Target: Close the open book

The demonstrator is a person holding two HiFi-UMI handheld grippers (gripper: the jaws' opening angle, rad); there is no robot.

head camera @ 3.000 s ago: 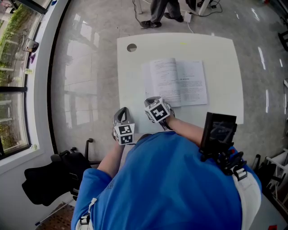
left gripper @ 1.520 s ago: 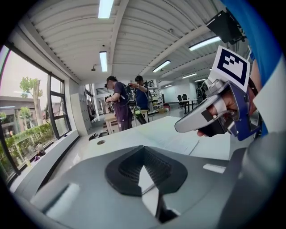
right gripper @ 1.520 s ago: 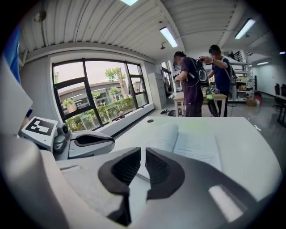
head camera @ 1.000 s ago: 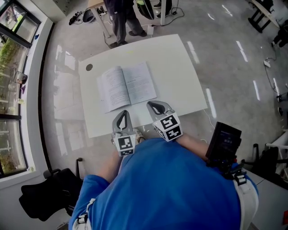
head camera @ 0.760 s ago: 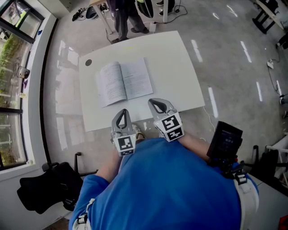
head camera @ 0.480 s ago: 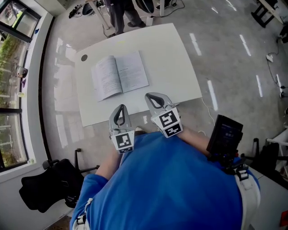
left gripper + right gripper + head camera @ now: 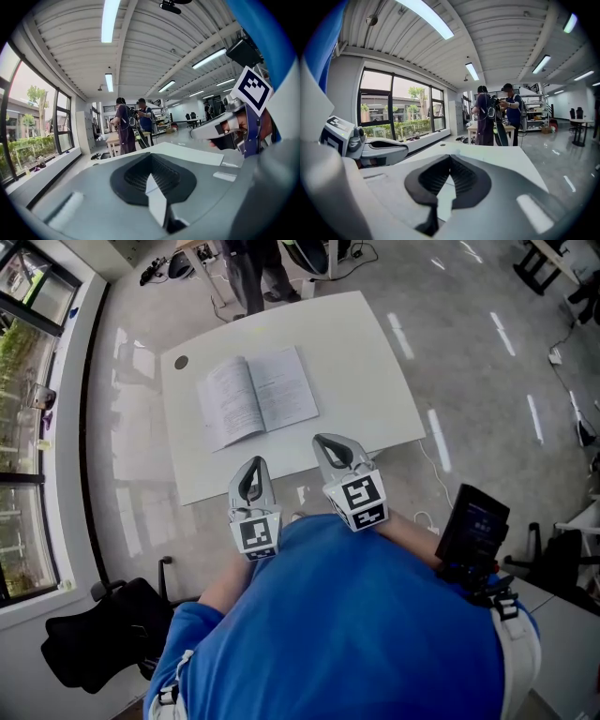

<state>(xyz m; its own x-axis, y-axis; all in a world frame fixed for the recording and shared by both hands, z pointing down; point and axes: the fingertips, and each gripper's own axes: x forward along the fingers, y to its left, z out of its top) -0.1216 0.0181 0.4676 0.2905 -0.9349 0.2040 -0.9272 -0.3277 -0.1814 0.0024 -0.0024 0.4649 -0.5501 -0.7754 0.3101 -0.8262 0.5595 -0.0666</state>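
On the table, mid-left: book lies open, untouched | left gripper, right gripper: both pinched closed, empty; hovering by the near edge, probably lining up for the flip

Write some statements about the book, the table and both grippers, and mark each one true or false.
1. The book lies open on the table. True.
2. The left gripper grips a page. False: it is shut on nothing and stops short of the book.
3. The right gripper is shut. True.
4. The right gripper rests on the book. False: it is apart from the book, at the table's near edge.
5. A person stands beyond the table's far side. True.
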